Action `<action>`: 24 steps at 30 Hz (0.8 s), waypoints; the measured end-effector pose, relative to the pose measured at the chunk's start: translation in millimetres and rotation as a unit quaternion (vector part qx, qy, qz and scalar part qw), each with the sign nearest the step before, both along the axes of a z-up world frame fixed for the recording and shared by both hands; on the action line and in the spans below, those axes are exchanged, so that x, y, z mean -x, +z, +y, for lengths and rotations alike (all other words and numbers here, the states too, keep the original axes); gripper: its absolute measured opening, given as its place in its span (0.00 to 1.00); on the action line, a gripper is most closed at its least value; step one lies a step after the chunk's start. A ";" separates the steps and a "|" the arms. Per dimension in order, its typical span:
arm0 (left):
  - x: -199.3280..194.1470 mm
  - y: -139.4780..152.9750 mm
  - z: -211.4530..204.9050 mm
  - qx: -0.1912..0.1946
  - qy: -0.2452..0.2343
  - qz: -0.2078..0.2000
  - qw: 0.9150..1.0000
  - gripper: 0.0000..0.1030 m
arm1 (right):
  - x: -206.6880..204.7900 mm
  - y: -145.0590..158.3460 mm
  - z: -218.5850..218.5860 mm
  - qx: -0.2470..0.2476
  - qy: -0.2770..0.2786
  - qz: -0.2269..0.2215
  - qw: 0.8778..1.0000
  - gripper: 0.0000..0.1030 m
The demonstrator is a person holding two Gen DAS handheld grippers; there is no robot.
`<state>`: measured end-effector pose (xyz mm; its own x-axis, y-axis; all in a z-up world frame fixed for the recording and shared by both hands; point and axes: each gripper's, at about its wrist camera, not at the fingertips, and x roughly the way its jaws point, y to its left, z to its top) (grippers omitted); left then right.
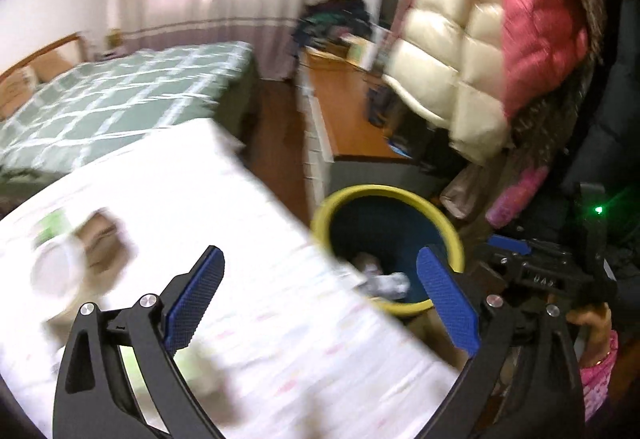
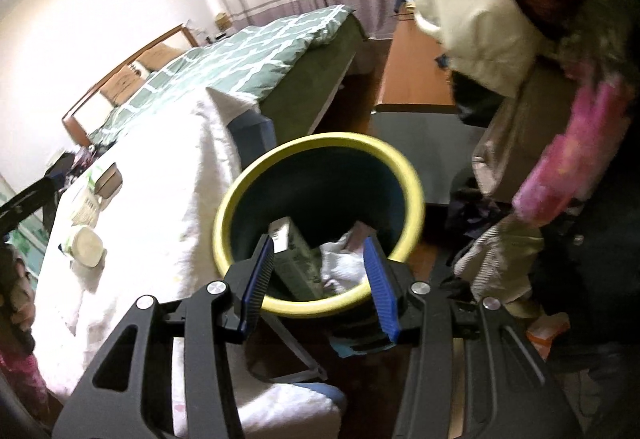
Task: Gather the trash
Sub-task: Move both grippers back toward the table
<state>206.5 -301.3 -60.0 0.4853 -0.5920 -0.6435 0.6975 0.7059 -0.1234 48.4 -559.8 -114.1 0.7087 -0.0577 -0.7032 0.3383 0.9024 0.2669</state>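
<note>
A dark blue bin with a yellow rim stands beside a white-covered table. Inside lie a grey carton and crumpled white paper. My right gripper is open and empty, just above the bin's near rim. My left gripper is open and empty over the table's edge, with the bin just beyond it. On the table lie a white lid, a brown box and a green wrapper, all blurred. The right gripper shows in the left wrist view.
A bed with a green checked cover stands behind the table. An orange desk with piled clothes is to the right. Coats, cream and pink, hang close above the bin. The floor is dark wood.
</note>
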 end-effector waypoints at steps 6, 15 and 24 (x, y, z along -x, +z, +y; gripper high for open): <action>-10.9 8.2 134.0 0.000 0.134 -0.037 0.990 0.95 | -29.8 5.6 46.7 0.012 0.052 0.009 0.999 0.43; -49.9 -23.5 271.9 0.010 0.290 -0.048 0.956 0.95 | -79.1 27.2 123.8 0.032 0.131 0.003 0.991 0.44; -71.6 -74.2 325.7 0.027 0.358 -0.010 0.933 0.95 | -140.9 40.7 206.7 0.049 0.218 0.013 0.975 0.44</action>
